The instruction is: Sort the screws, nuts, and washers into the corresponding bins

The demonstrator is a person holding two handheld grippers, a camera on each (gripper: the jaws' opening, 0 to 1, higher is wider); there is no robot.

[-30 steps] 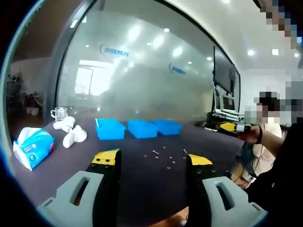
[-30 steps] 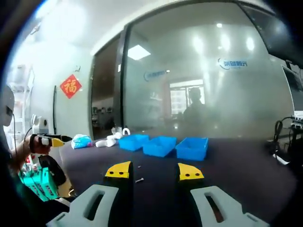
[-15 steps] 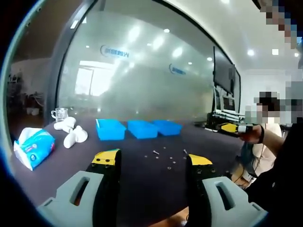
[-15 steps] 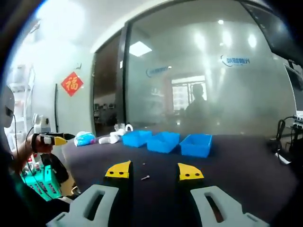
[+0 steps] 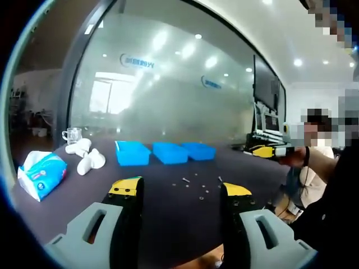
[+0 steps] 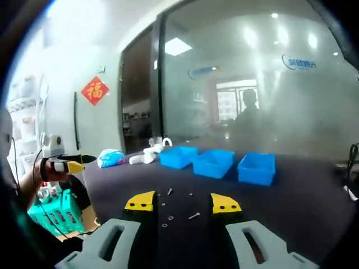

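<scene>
Small metal screws, nuts, washers (image 6: 194,215) loose on dark bench (image 5: 168,202); three blue plastic bins (image 6: 217,163) await. Both claws (image 5: 180,189) (image 6: 179,203) apart, empty. Sorting apparently unstarted.

The left gripper (image 5: 180,191) and right gripper (image 6: 182,203) each had black jaws, yellow-capped tips and pale grey slotted bases. The person's sleeve (image 5: 331,213) was black.

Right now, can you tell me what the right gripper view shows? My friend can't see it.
The right gripper, open and holding nothing, hovers over a dark table with small screws and washers scattered just ahead. Farther back stand three blue bins in a row, before a frosted glass wall. The left gripper reaches in at the left edge.
</scene>
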